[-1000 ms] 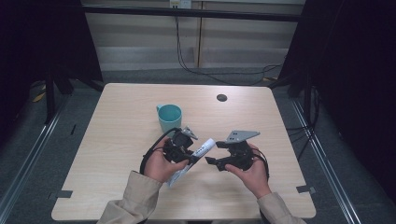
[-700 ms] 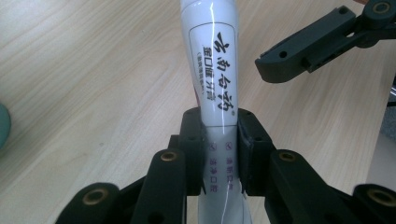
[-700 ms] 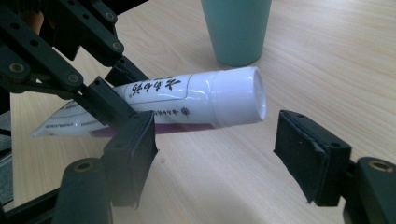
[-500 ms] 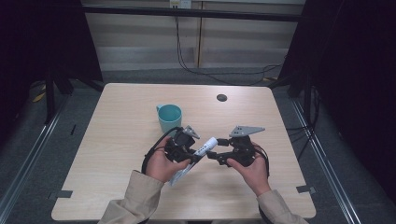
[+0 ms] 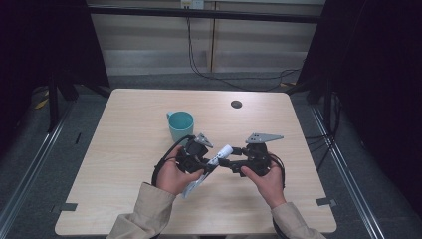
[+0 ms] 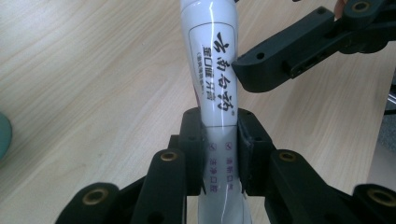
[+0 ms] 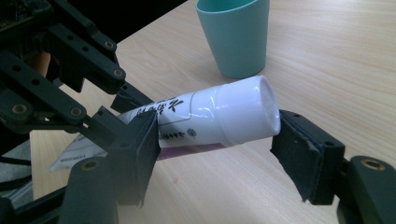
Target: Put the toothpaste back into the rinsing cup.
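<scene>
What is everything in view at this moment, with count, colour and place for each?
tube: one, white with black lettering, held above the table's near middle, cap end toward the right gripper.
cup: one, teal, upright on the table just beyond the hands.
table: one, light wood, centre of the high view.
round insert: one, dark, in the tabletop near its far edge.
left gripper: one, black, shut on the tube's body.
right gripper: one, black, jaws either side of the cap end and just been closing; left pad against the tube, right pad apart from it.
hands: two, beige sleeves, at the near edge.
</scene>
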